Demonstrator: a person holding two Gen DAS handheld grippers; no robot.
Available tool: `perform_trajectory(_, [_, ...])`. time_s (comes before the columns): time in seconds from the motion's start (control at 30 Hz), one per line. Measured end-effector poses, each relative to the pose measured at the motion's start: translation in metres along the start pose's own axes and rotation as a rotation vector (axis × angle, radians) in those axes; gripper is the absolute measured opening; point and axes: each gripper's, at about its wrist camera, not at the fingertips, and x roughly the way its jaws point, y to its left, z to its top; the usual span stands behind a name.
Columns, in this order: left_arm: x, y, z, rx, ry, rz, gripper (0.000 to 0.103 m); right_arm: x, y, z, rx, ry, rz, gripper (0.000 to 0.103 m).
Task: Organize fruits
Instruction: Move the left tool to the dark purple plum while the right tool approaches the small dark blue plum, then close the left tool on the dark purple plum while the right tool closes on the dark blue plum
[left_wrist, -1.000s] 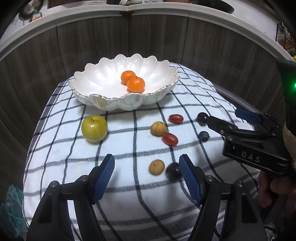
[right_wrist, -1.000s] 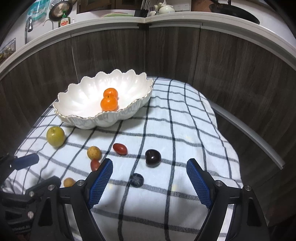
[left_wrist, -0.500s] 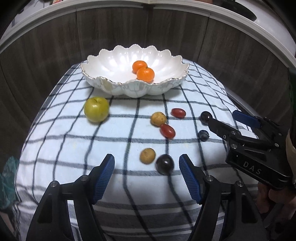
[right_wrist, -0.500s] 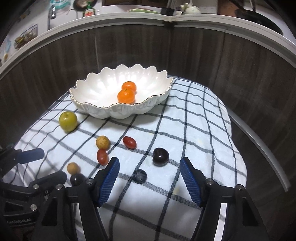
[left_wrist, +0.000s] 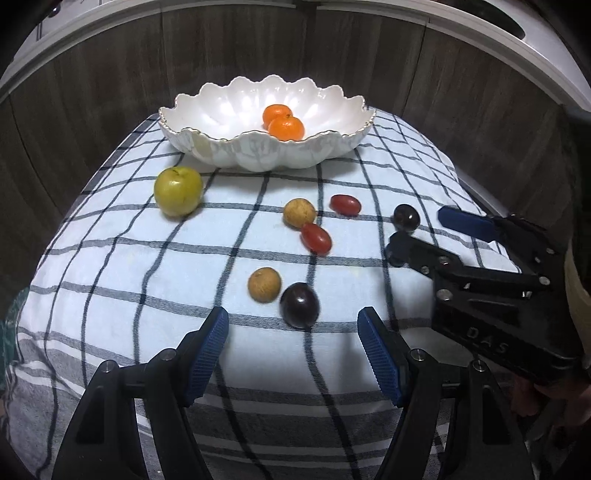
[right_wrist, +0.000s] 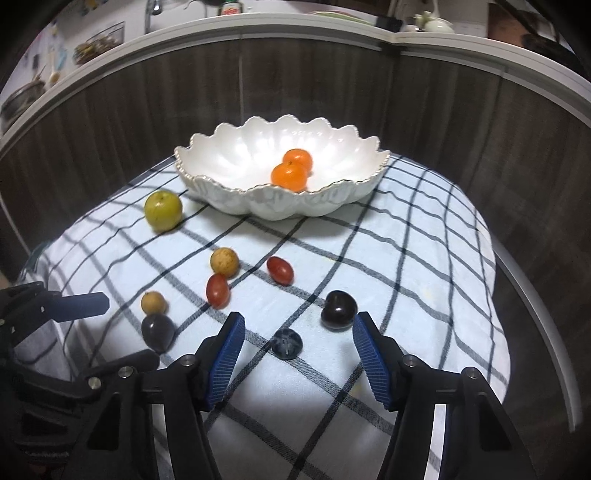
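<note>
1. The step in hand looks like the approach for a pick: two oranges (left_wrist: 283, 122) already lie in the white bowl (left_wrist: 207, 138), and the other fruits are still on the checked cloth (left_wrist: 110, 280).
2. The left gripper (left_wrist: 293, 341) has its fingers apart and empty. A dark plum (left_wrist: 299, 305) lies just ahead of the tips, nearer the right-hand finger, and touches neither.
3. The right gripper (right_wrist: 297, 349) has just been closing its fingers, but they are still apart and hold nothing. A small blueberry (right_wrist: 287, 343) sits between the tips, free of both pads. A second dark plum (right_wrist: 338, 309) is just beyond the right-hand tip.
4. The next move probably calls for lowering the fingers around the chosen fruit and closing gently, because such round fruit can roll away.
5. The blueberry is dark blue, round and very small.
</note>
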Motion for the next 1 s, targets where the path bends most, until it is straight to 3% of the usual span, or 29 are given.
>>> perform_trajectory(0.07, [0.002,0.0,0.001,-0.013,-0.004,0.002,0.071,0.002,0.0,-0.001,-0.013,0.007,0.011,0.057])
perform_trajectory(0.13, [0.004,-0.002,0.0,-0.014,0.001,0.001,0.064,0.005,-0.001,-0.002,-0.017,0.012,0.021,0.056])
perform_trajectory(0.5, [0.016,-0.006,-0.001,-0.022,0.008,-0.015,0.046,0.009,-0.003,-0.01,-0.015,0.019,0.064,0.055])
perform_trajectory(0.7, [0.021,-0.006,-0.001,-0.024,0.011,-0.004,0.045,0.016,0.001,-0.009,-0.033,0.032,0.077,0.048])
perform_trajectory(1.0, [0.025,-0.004,-0.001,-0.034,0.006,-0.01,0.027,0.027,0.004,-0.013,-0.037,0.068,0.085,0.033])
